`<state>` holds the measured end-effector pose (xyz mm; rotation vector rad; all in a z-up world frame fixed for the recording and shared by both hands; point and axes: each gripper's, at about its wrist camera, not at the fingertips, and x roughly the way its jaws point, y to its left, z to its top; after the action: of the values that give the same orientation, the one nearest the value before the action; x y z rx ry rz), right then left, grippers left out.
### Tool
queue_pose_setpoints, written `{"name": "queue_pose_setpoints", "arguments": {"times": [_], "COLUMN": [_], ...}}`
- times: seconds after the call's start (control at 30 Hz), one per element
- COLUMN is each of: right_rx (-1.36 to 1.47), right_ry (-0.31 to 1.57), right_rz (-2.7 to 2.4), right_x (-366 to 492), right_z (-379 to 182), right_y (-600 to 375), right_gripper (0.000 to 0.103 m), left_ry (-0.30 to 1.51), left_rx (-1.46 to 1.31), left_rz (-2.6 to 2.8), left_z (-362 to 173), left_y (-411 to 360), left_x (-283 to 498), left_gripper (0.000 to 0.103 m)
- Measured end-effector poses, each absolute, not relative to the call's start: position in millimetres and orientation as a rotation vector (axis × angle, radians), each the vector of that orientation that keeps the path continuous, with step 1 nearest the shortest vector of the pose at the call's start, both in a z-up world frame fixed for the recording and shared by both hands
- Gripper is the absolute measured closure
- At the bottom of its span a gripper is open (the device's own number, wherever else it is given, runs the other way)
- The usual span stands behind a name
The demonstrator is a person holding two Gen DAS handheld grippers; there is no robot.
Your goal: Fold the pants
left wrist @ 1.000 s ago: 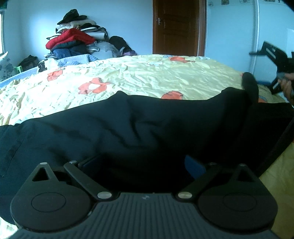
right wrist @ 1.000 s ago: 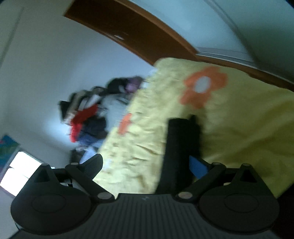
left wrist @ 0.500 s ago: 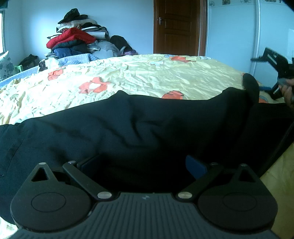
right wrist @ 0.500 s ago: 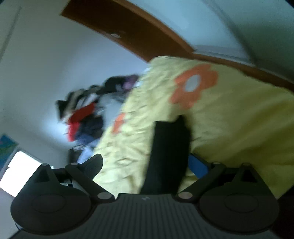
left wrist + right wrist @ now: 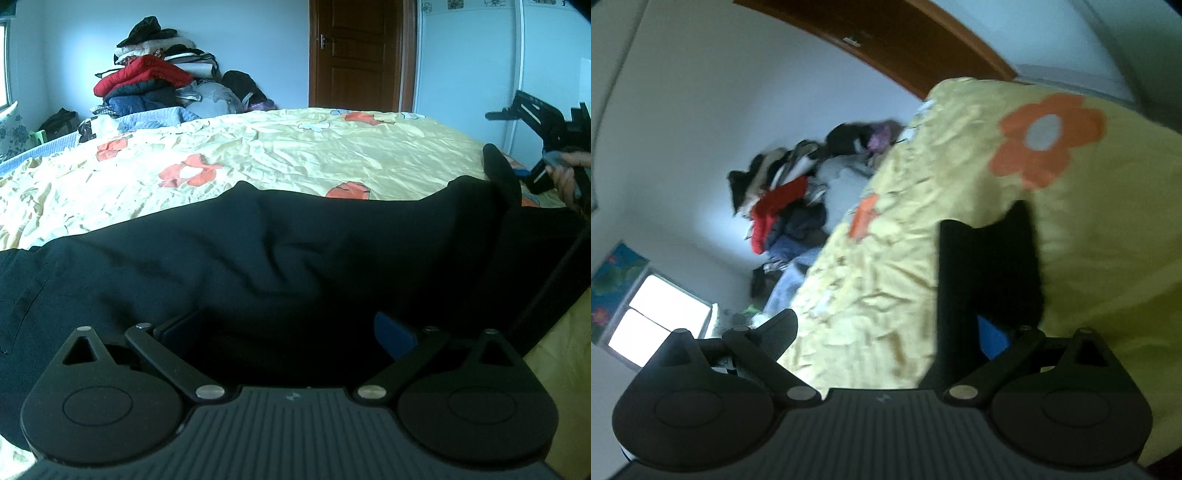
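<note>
Black pants [image 5: 280, 258] lie across the yellow flowered bed sheet [image 5: 295, 155], filling the lower half of the left wrist view. My left gripper [image 5: 286, 332] is low over them, open, its fingers wide apart with dark cloth lying between them. At the pants' right end a narrow piece of cloth [image 5: 500, 177] stands up beside my right gripper [image 5: 535, 122], which a hand [image 5: 569, 181] holds. In the tilted, blurred right wrist view the right gripper [image 5: 886, 332] is open, and a black strip of the pants [image 5: 982, 273] rises against its blue right finger [image 5: 993, 338].
A heap of clothes [image 5: 155, 81] with a red jacket is piled at the far side of the bed. A brown door [image 5: 356, 55] stands behind, and a white wardrobe [image 5: 480, 55] to the right. The sheet beyond the pants is bare.
The right gripper has swung, so the black strip now sits further right, against its right finger. The left gripper and the pants under it have hardly moved.
</note>
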<state>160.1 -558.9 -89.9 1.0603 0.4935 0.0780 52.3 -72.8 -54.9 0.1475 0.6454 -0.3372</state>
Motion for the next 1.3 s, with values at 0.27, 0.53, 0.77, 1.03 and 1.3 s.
{"name": "queue_pose_setpoints", "arguments": {"times": [0.27,0.53,0.77,1.03,1.3], "right_rx": [1.186,1.09,0.942,0.887,0.917], "right_ry": [0.441,0.421,0.212,0.361,0.323], "right_rz": [0.308,0.019,-0.057,-0.329,-0.269], "right_x": [140,126,24,-88,-82], "right_z": [-102,-100,-24,-58,-46], "right_y": [-549,-546,-544,-557,-565], "right_gripper": [0.022,0.099,0.099,0.099,0.099], "left_ry": [0.648,0.651,0.654,0.688,0.681], "left_rx": [0.145,0.138,0.126,0.09,-0.053], "left_rz": [-0.337,-0.341,-0.352,-0.374,-0.31], "left_z": [-56,-56,-55,-47,-9], "left_y": [-72,-71,-70,-65,-53], "left_x": [53,54,54,56,86], "left_gripper": [0.0,0.0,0.001,0.006,0.006]}}
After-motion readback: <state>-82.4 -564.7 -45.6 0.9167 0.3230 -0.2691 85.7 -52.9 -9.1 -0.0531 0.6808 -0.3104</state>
